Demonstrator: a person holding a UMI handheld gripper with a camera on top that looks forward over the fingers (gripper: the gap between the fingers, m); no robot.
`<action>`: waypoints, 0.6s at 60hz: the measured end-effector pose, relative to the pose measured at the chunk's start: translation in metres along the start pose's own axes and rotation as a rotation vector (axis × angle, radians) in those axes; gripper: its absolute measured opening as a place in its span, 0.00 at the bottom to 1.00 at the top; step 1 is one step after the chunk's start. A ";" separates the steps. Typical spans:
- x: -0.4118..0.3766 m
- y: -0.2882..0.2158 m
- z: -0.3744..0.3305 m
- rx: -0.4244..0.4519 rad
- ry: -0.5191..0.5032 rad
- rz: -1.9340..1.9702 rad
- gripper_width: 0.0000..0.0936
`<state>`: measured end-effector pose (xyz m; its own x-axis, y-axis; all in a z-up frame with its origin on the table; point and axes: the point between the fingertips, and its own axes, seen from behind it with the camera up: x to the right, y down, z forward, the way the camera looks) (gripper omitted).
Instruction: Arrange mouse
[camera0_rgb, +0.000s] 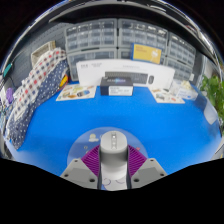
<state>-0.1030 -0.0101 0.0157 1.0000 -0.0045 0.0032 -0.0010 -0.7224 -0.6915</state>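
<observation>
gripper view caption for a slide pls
Gripper holding a grey mouse between its purple pads, above a blue table.

The gripper (112, 172) is a chunky pale grey rig with two blocky fingers (82, 168), each with a ribbed purple pad (93, 162) on its inner face, plus small dark screw holes dotting the grey housing.

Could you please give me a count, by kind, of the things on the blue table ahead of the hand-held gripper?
Mouse, between the fingers of the hand-held gripper: 1
White box: 1
Dark device beside the box: 1
Printed sheets: 2
Potted plant: 1
Total: 6, all on the blue table
</observation>
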 end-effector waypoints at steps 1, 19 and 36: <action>-0.002 0.006 0.003 -0.008 -0.003 0.000 0.37; -0.007 0.025 0.013 -0.007 -0.014 -0.016 0.46; -0.002 0.000 -0.013 -0.010 -0.033 -0.004 0.85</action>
<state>-0.1046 -0.0192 0.0253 0.9996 0.0214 -0.0177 0.0035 -0.7294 -0.6840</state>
